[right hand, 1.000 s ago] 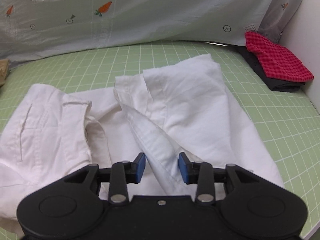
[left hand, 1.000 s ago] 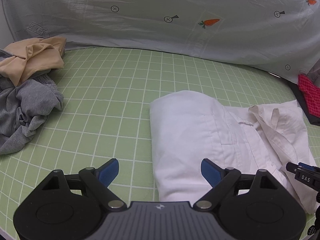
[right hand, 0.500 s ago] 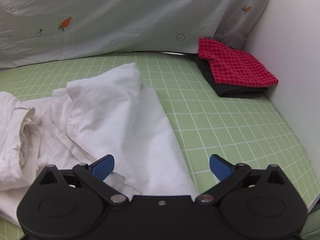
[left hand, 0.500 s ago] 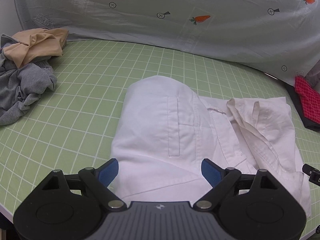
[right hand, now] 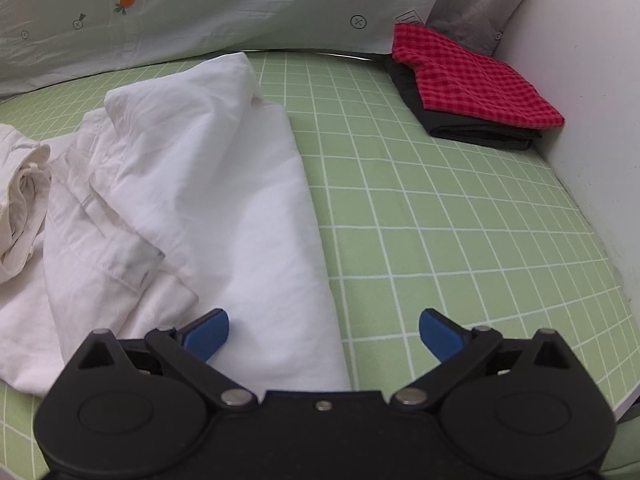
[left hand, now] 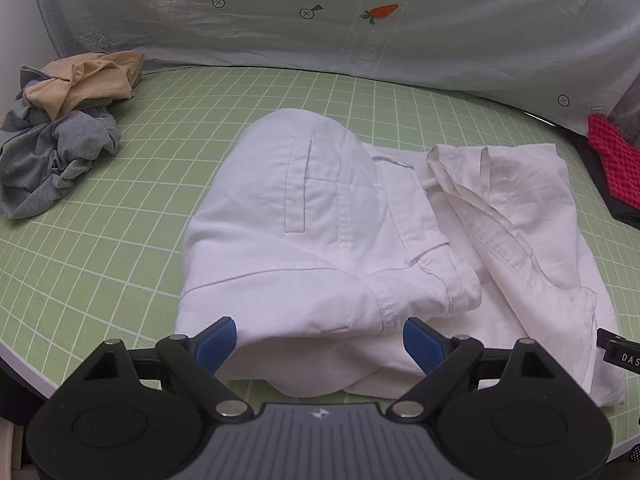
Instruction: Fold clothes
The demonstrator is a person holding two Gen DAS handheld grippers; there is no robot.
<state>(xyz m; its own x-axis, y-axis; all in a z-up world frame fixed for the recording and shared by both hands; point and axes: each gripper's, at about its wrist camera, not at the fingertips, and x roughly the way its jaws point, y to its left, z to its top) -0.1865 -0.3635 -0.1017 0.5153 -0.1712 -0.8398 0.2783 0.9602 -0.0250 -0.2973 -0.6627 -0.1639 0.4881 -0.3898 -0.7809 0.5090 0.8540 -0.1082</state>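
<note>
Green mat (left hand: 120,272): white garment (left hand: 320,216) between spread fingers (left hand: 216,340).

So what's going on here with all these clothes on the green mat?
A person is folding laundry with a hand-held gripper in each hand. Both the left hand-held gripper and the right hand-held gripper are open and hold nothing, poised at the near edge of a pair of white trousers lying partly folded on the green grid mat. A crumpled grey and beige pile waits at the far left. At the far right a red checked cloth lies folded on a dark garment.
</note>
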